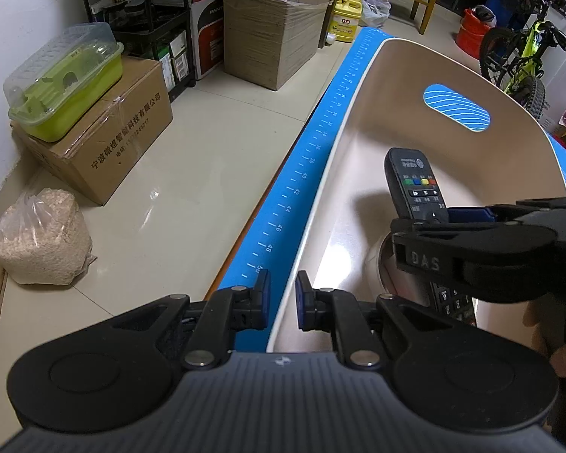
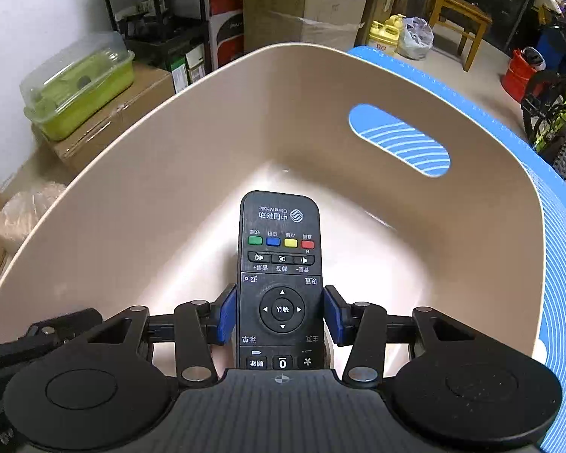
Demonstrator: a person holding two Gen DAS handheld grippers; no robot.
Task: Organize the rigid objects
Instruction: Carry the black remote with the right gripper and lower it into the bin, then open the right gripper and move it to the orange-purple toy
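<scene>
Remote (image 2: 280,287) clamped between the blue pads of the right gripper (image 2: 279,311), held over the inside of the beige bin (image 2: 162,173) on the blue-matted counter (image 1: 305,173). Not yet let go; drop-off nearly there. Left gripper (image 1: 283,300) parted and empty, straddling the bin's near rim. White round item (image 1: 375,264) beneath, unclear.

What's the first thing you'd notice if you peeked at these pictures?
The black remote with its green, blue, yellow and red buttons, pinched at its sides by the right claw and held over the inside of a big beige tub. The tub sits on a bright blue mat printed like a ruler. The left claw holds nothing and hangs by the tub's near rim.
</scene>
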